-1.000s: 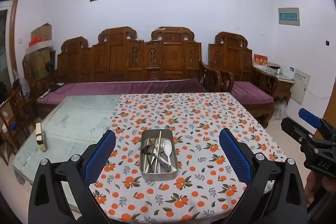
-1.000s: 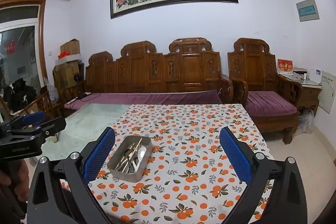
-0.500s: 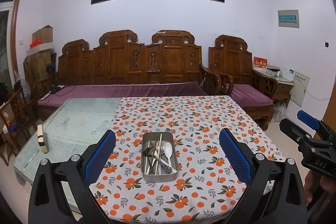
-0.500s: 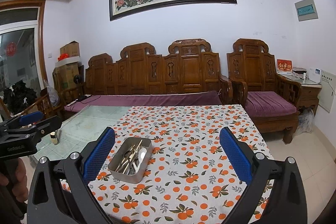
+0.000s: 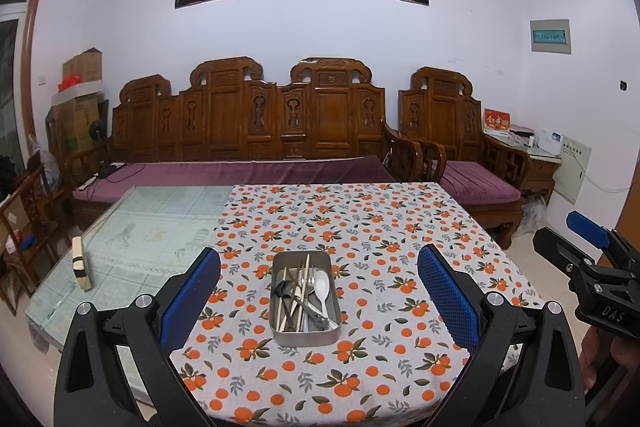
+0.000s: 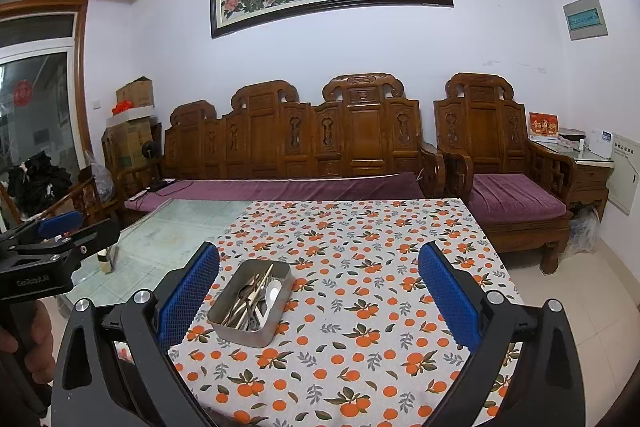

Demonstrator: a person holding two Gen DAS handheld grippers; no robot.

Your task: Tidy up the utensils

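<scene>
Nearest to us, the left gripper (image 5: 319,301) hangs above the near table edge, blue pads wide apart, nothing between them; the metal tin (image 5: 305,297) sits straight ahead of it, framed in the gap; the right gripper (image 6: 319,301) is held the same way, fingers spread and empty, with the tin ahead and to its left; each tool shows at the edge of the other's view, a hand (image 6: 34,343) gripping the left one's handle.

The tin rests on the orange-print cloth (image 5: 360,227), near the cloth's left border; inside lie the utensils (image 5: 302,293) in one loose heap: a white spoon (image 5: 322,285), a dark ladle-like spoon, chopsticks, some metal pieces crossing each other; we see no utensil lying outside the tin.

Progress, as we judge it: everything is gathered in the tin but jumbled; that fits a pile waiting to be sorted, or a collecting job already finished; we cannot tell which.

Left of the tin, bare glass tabletop (image 5: 140,227) with a small block near its edge; beyond the tin, the wooden bench (image 5: 248,131) and a framed painting.
</scene>
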